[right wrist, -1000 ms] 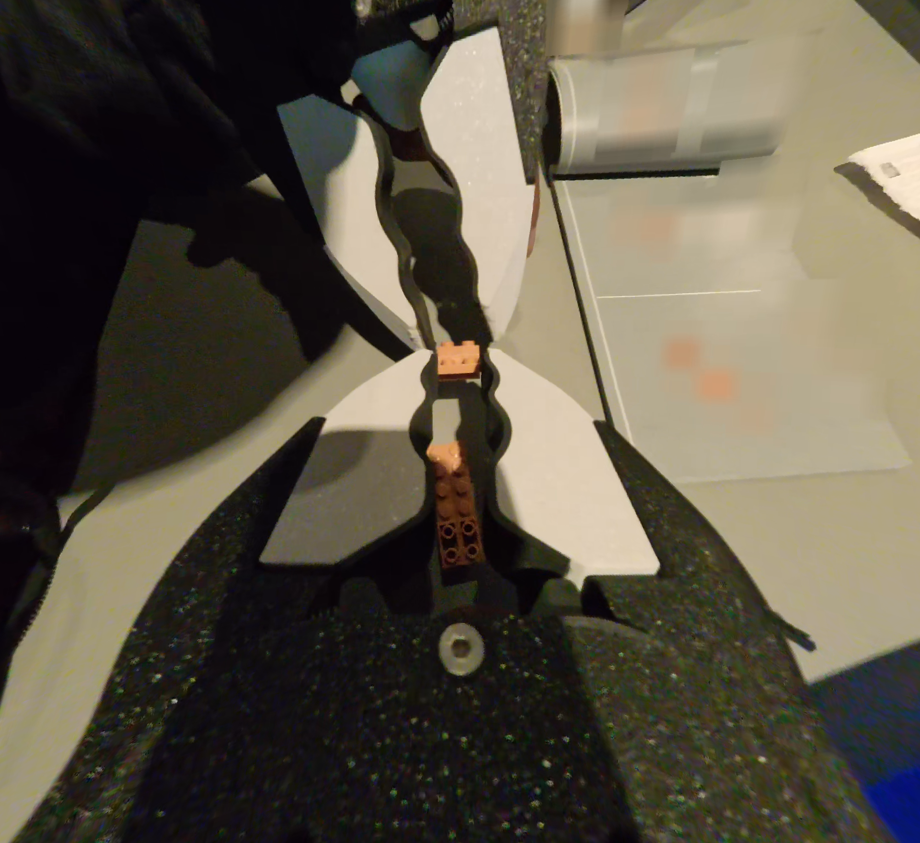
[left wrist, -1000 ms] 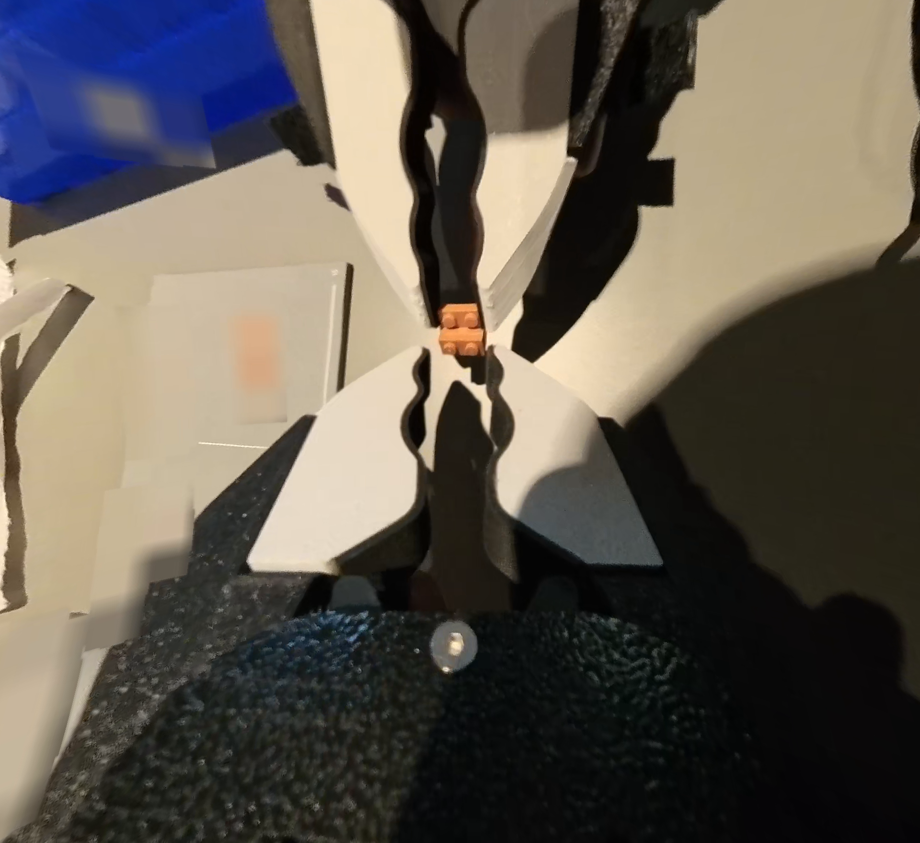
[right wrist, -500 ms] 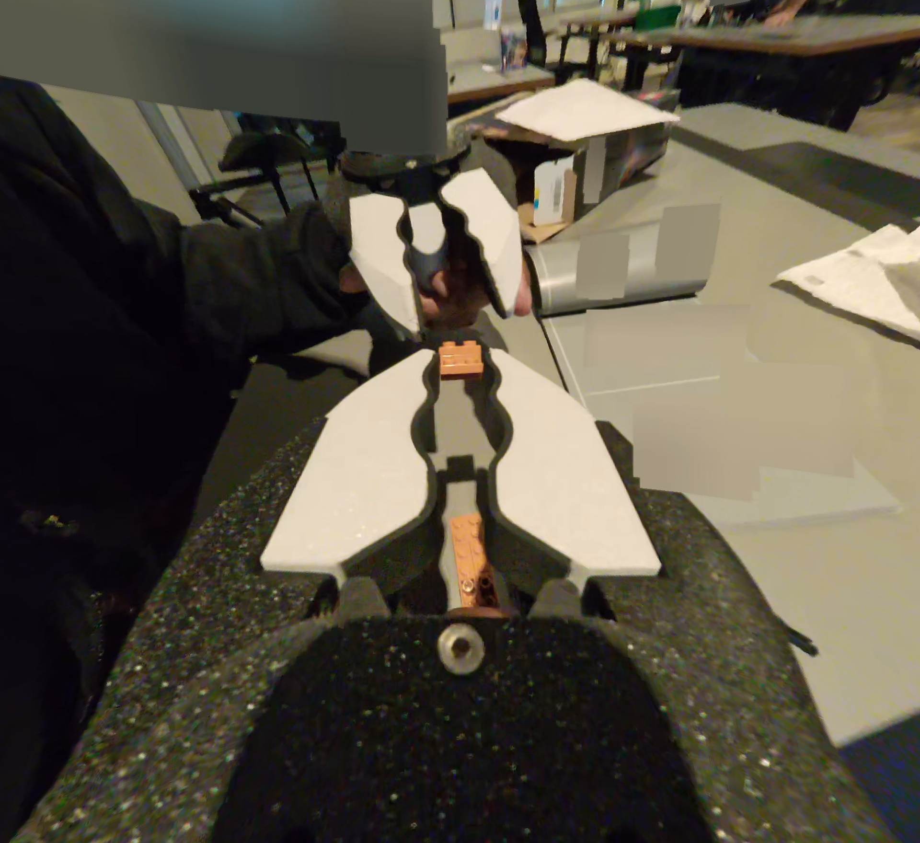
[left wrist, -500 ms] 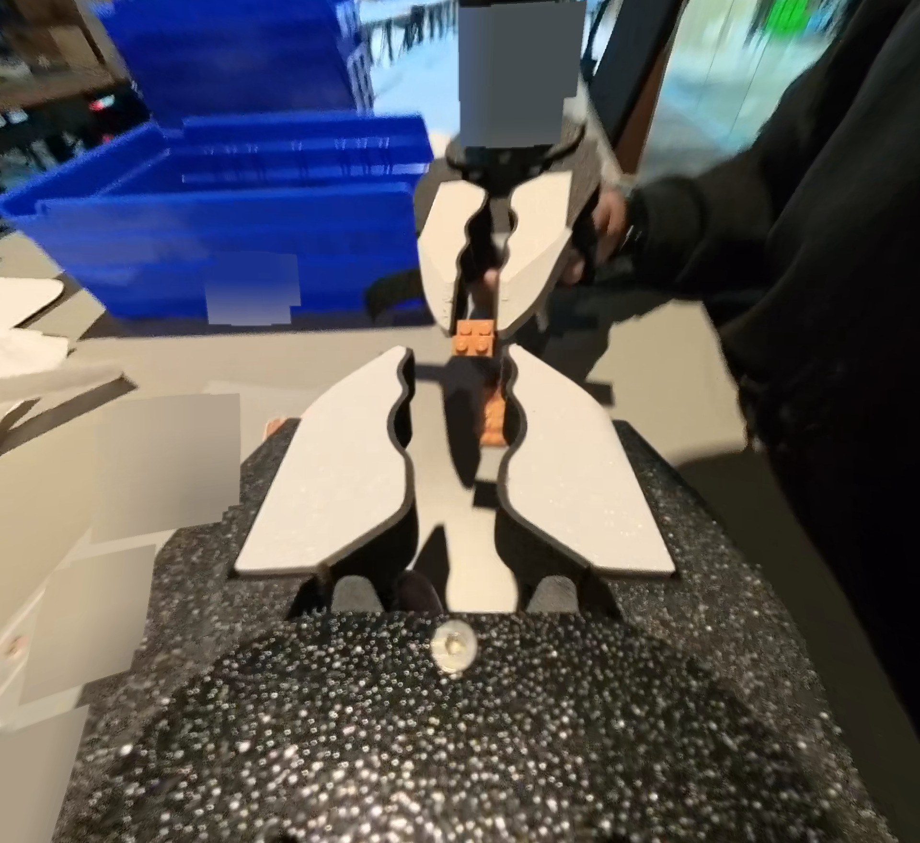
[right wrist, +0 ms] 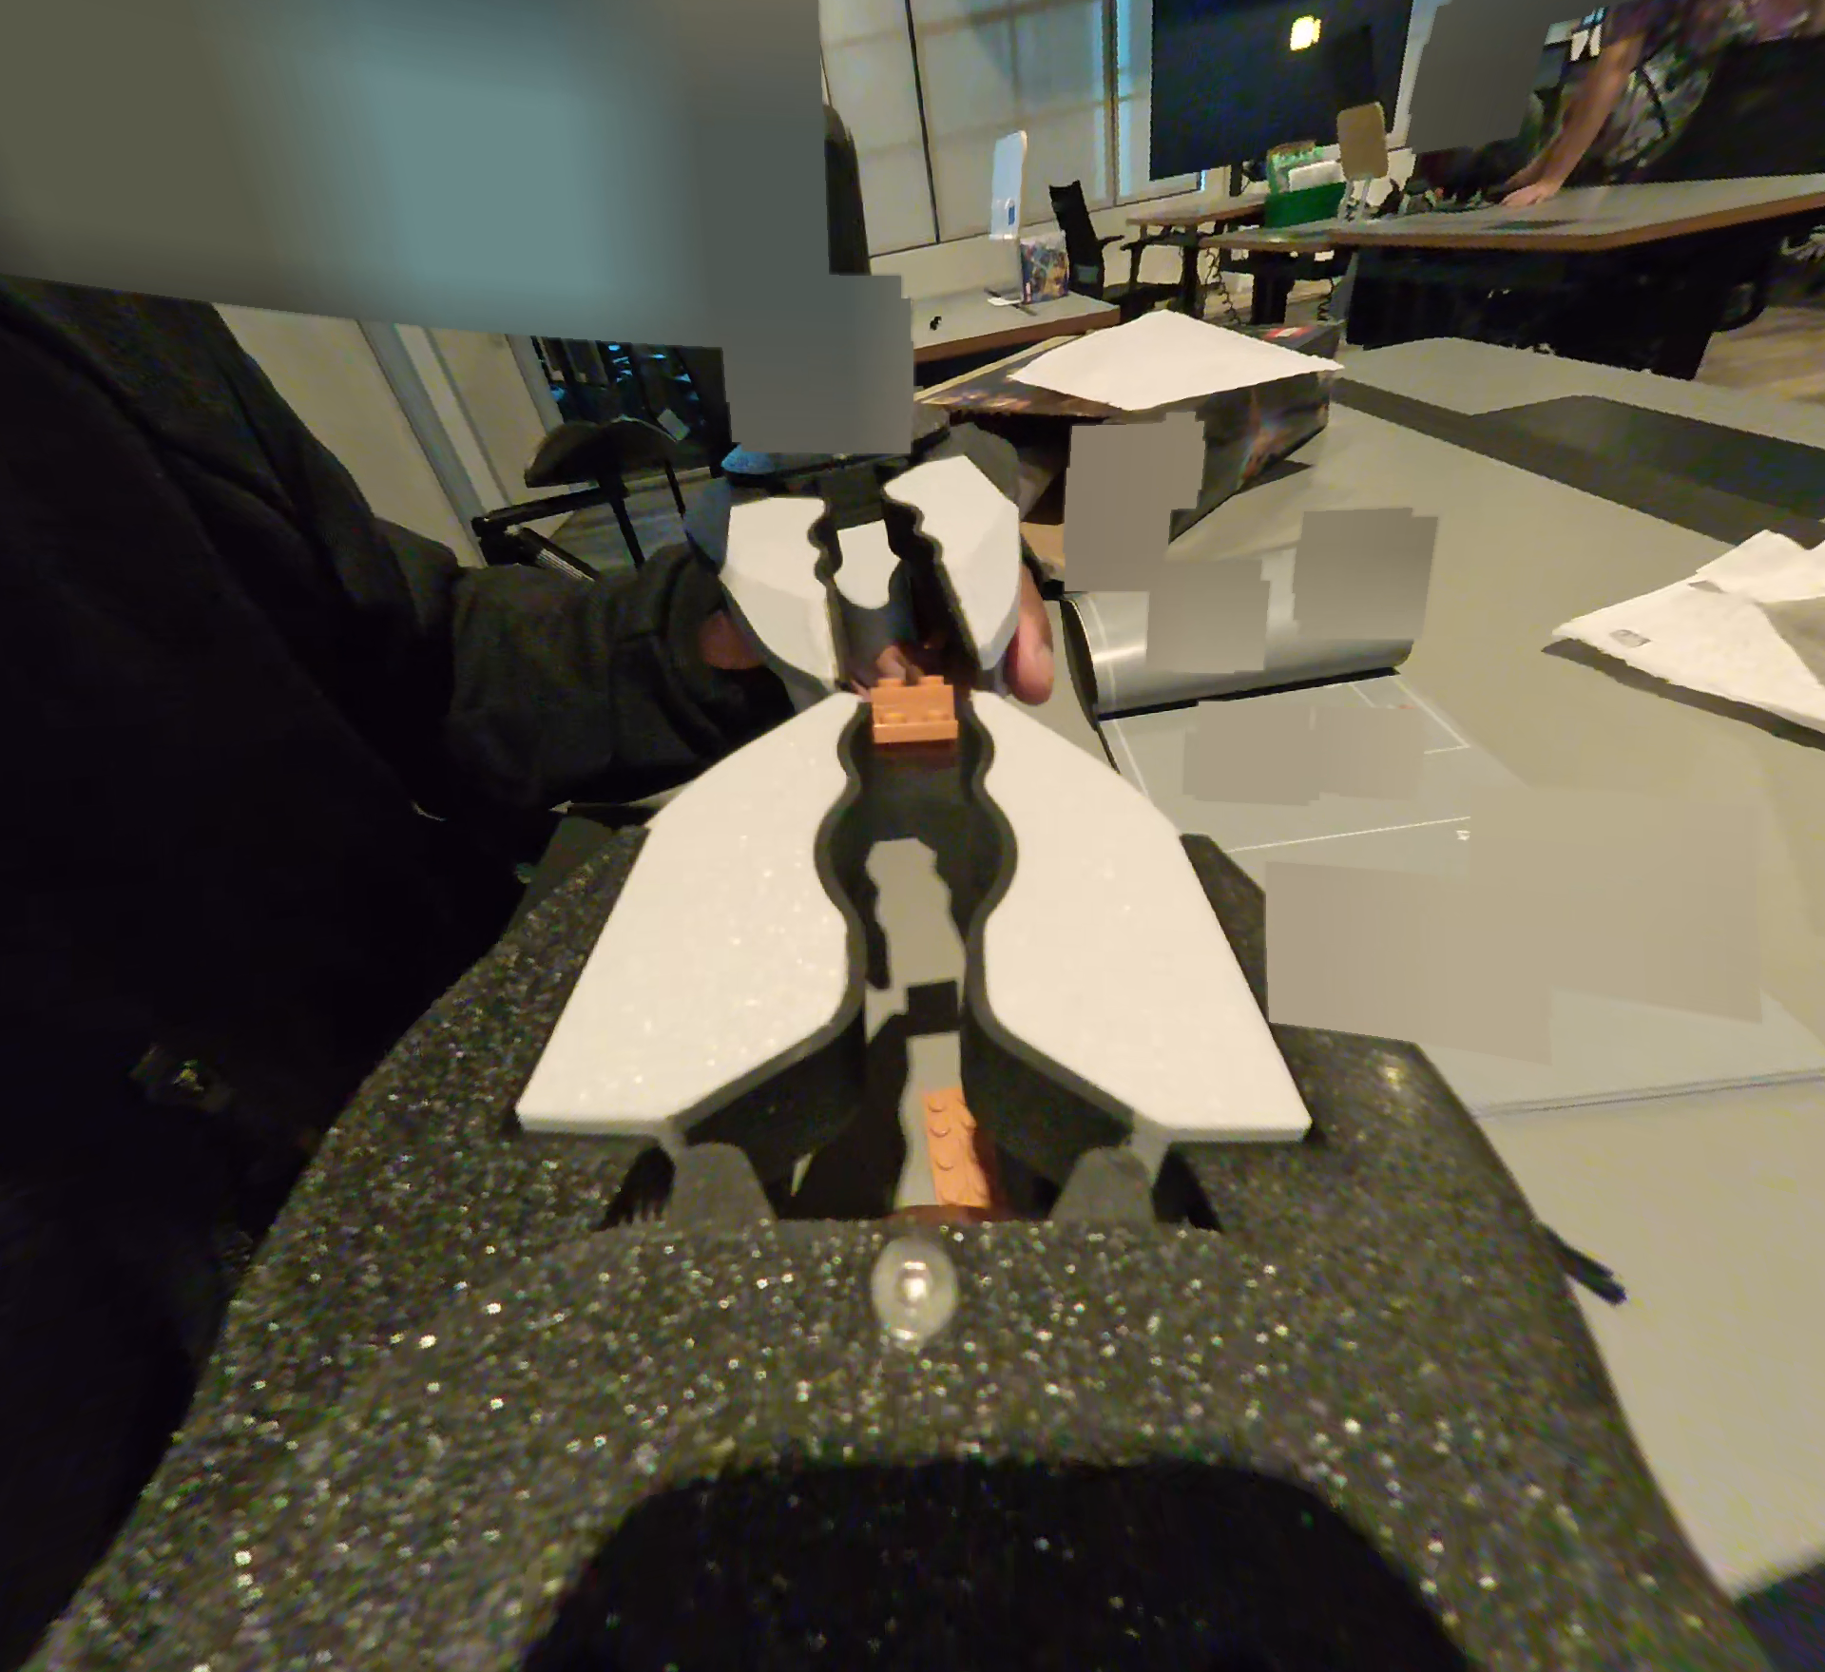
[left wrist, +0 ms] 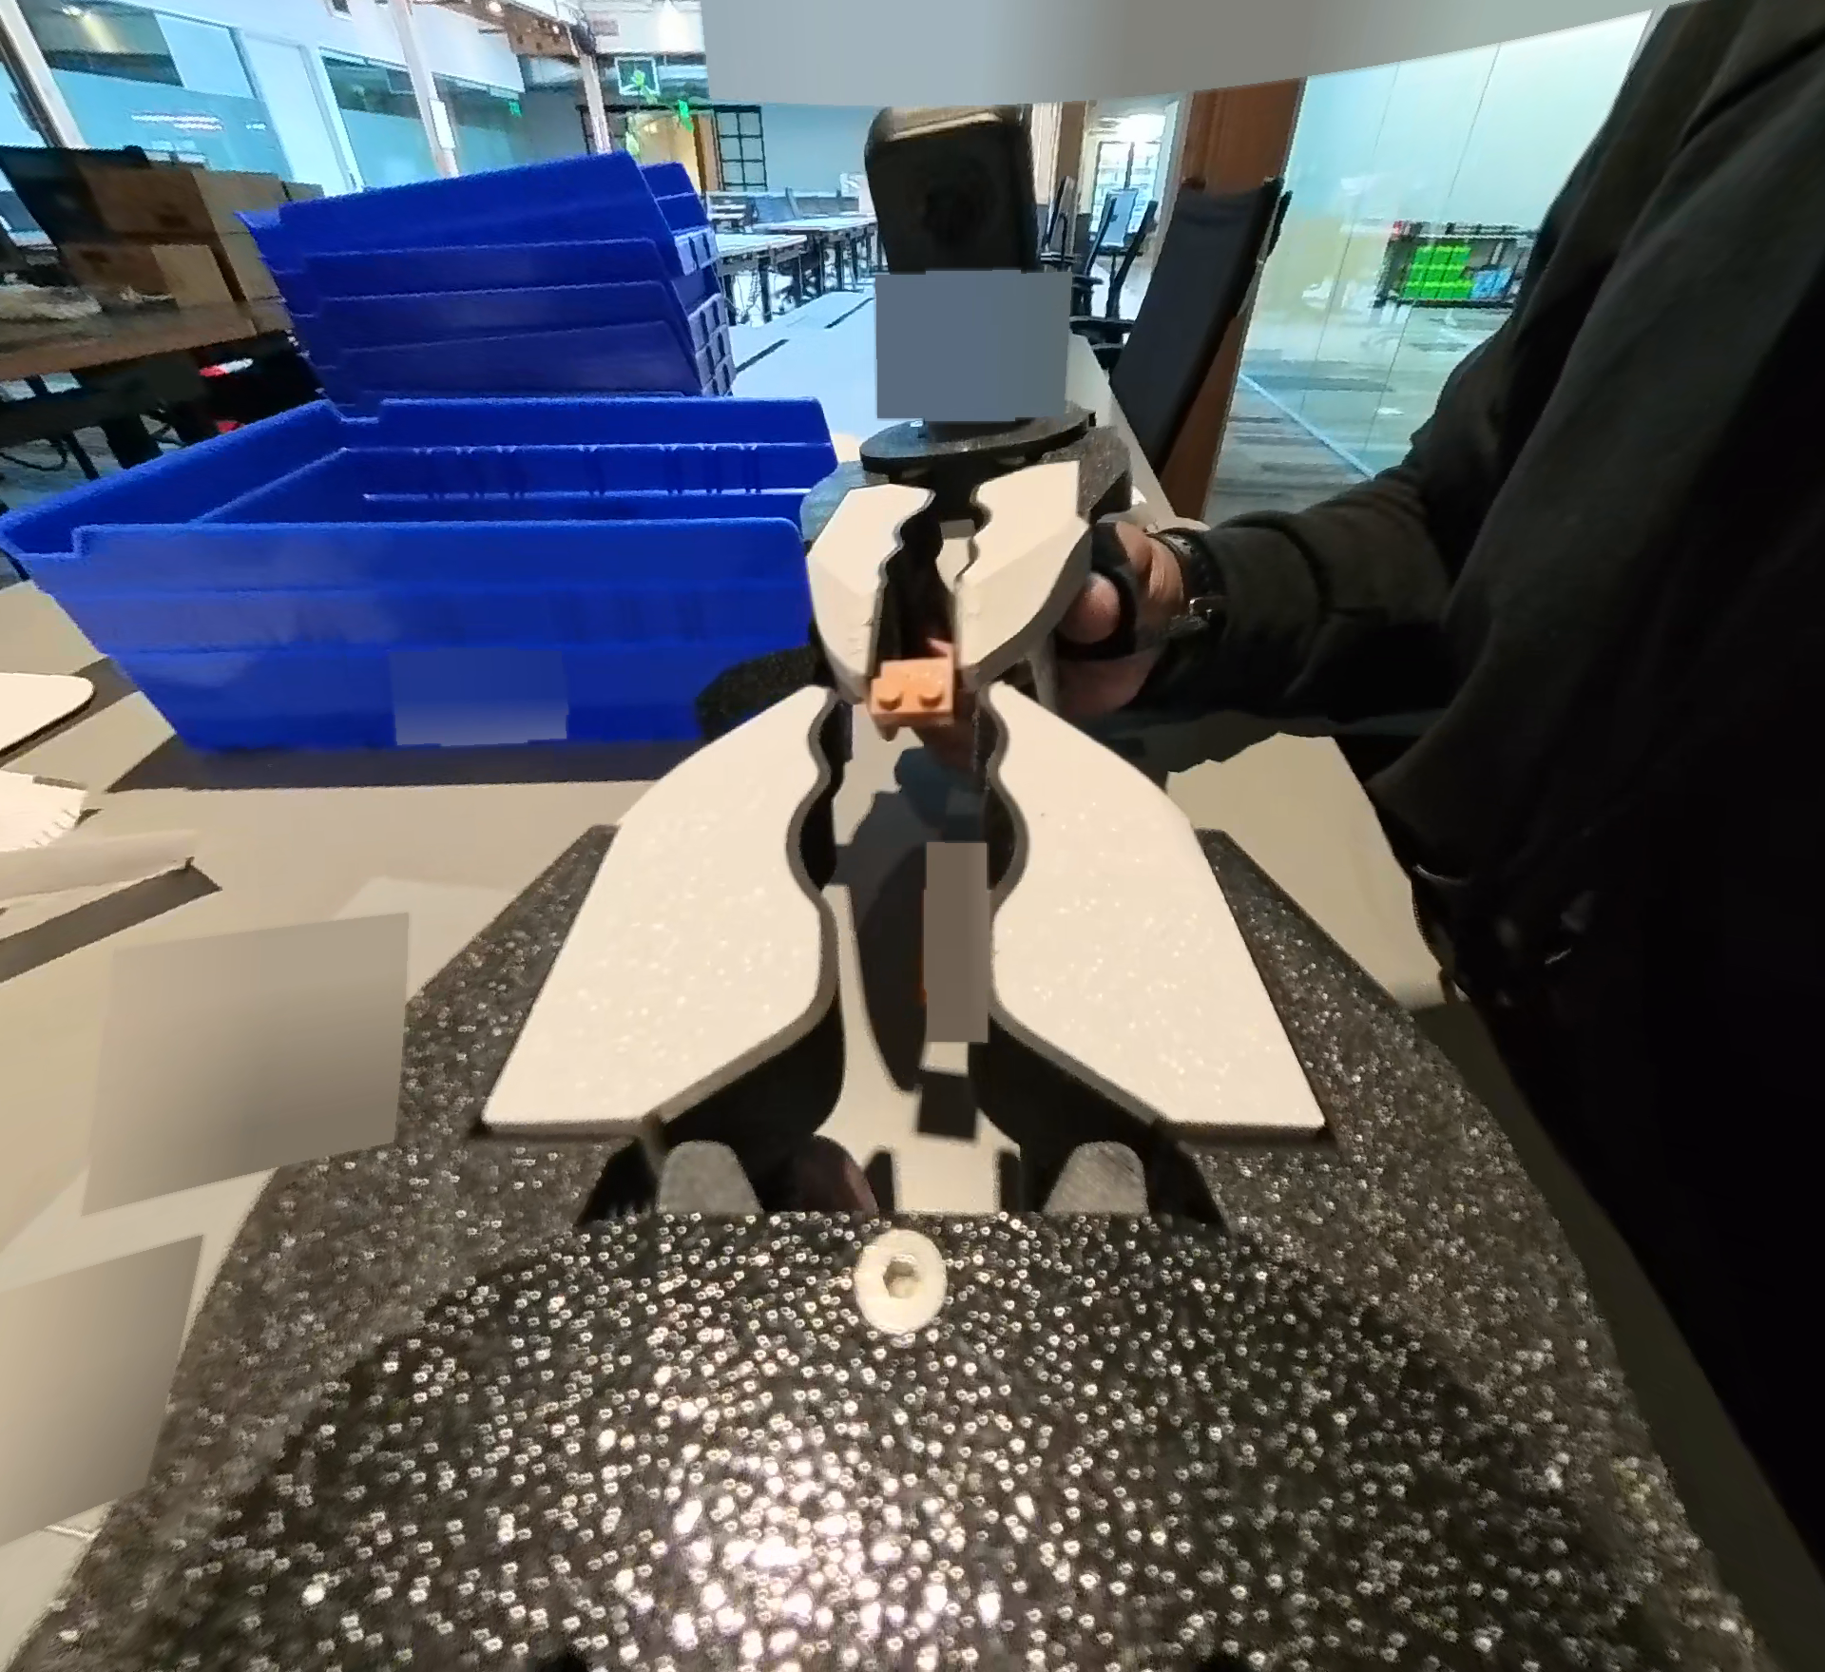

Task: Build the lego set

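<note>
My right gripper [right wrist: 913, 708] is shut on a small orange brick [right wrist: 914, 716], studs up, held above the grey table [right wrist: 1481, 1230]. In the left wrist view that brick [left wrist: 913, 694] sits in the right gripper's tips [left wrist: 918, 672], straight ahead. My left gripper [left wrist: 911, 721] is open and empty, its tips just short of the brick on either side. The two grippers face each other tip to tip. An orange plate [right wrist: 953, 1151] lies on the table under my right gripper.
Stacked blue bins [left wrist: 444, 588] stand at the table's back left. A flat sheet [right wrist: 1383, 795], a curled sheet [right wrist: 1234, 667], a cardboard box [right wrist: 1254, 420] and white papers [right wrist: 1718, 647] lie to the right. The person's black sleeves [left wrist: 1580, 637] hold both grippers. The grippers are tip to tip, or close to it. Left tips and right tips are each some 12 cm from the orange plate [right wrist: 953, 1151].
A second ago both grippers pressed two orange bricks together, pointing down at the table. My left gripper then opened and let go; both grippers tilted up to level and drew slightly apart.
</note>
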A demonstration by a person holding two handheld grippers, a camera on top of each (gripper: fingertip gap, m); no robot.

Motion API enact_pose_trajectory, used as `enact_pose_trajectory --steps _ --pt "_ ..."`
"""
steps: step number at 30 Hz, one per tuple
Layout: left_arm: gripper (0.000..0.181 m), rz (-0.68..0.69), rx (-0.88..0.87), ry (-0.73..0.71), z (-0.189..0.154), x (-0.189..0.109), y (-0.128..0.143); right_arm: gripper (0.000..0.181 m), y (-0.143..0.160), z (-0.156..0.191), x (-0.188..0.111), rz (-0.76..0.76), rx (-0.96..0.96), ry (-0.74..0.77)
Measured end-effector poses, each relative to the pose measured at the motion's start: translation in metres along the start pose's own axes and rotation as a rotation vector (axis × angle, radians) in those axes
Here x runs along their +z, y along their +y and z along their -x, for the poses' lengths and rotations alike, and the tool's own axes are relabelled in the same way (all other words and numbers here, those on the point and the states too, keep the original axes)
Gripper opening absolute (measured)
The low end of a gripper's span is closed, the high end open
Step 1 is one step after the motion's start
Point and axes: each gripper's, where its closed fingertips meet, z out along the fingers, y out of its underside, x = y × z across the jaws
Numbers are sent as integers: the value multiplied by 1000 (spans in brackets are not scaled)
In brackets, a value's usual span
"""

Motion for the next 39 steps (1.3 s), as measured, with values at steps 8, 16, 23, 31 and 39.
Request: enact_pose_trajectory --steps 8,16,23,31,39 --pt "21 -30 -46 18 -2 6 -1 16 -3 2 1 -40 24 -29" --pt "16 -33 -40 39 -5 6 -1 16 1 3 3 -6 -2 -21" --pt "16 100 -83 -6 1 5 18 42 18 -7 -16 167 -66 107" --pt "16 334 -275 -58 0 2 63 36 101 -14 -49 728 -210 140" --pt "16 429 -181 -40 -11 7 76 28 118 -15 -42 773 -217 135"
